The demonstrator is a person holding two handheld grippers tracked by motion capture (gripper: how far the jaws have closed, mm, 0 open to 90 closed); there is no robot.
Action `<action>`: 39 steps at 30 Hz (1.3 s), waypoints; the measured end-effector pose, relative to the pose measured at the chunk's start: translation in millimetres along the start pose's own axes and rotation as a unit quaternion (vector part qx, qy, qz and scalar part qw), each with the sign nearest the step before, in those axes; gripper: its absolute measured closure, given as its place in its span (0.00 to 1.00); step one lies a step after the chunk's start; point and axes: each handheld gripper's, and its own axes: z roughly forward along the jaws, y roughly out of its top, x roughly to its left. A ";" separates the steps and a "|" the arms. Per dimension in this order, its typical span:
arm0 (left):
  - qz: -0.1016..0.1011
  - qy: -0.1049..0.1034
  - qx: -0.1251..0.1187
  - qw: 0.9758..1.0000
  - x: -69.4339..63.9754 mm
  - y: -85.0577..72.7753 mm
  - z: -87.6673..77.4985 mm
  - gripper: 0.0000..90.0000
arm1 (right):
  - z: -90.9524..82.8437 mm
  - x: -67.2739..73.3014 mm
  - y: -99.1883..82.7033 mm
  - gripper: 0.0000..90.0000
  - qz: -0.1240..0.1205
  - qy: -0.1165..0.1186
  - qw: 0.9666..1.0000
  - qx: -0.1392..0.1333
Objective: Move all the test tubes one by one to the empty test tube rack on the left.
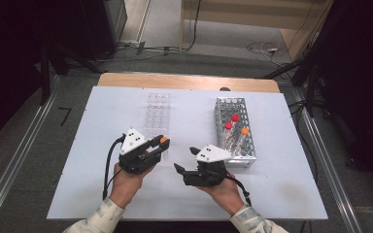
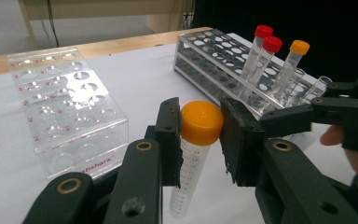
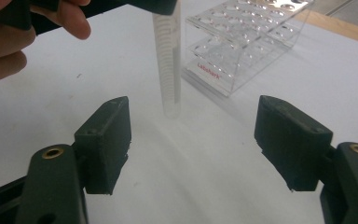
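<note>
My left gripper (image 1: 161, 146) is shut on an orange-capped clear tube (image 1: 163, 140), just below the cap. In the left gripper view the jaws pinch the tube (image 2: 200, 123) upright, and its graduated body hangs down toward the white table. My right gripper (image 1: 185, 159) is open and holds nothing. In the right gripper view its jaws (image 3: 193, 140) stand wide apart and point at the lower end of the tube (image 3: 168, 74). The tube's tip hangs close above the table.
A clear plastic rack (image 1: 156, 112) with vacant holes stands behind the left gripper. A metal wire rack (image 1: 222, 108) at the right holds two red-capped tubes (image 1: 235, 117) and an orange-capped one (image 1: 245, 130). The white table top (image 1: 97, 184) is bare in front.
</note>
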 end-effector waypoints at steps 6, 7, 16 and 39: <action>-0.001 0.000 0.000 1.000 0.5 4.2 2.0 0.78 | -19.5 -5.1 -13.7 0.28 0.005 -0.002 1.000 -0.002; -0.001 0.000 -0.001 1.000 0.7 5.7 1.7 0.78 | -23.4 -5.2 -16.1 0.28 0.009 -0.002 1.000 -0.002; 0.002 0.010 -0.005 1.000 4.9 22.1 5.5 0.78 | -56.3 -15.5 -39.0 0.30 0.019 -0.017 1.000 0.002; -0.008 0.069 -0.025 0.997 44.5 77.4 46.8 0.78 | -87.3 -28.9 -55.4 0.30 0.051 -0.044 0.998 -0.015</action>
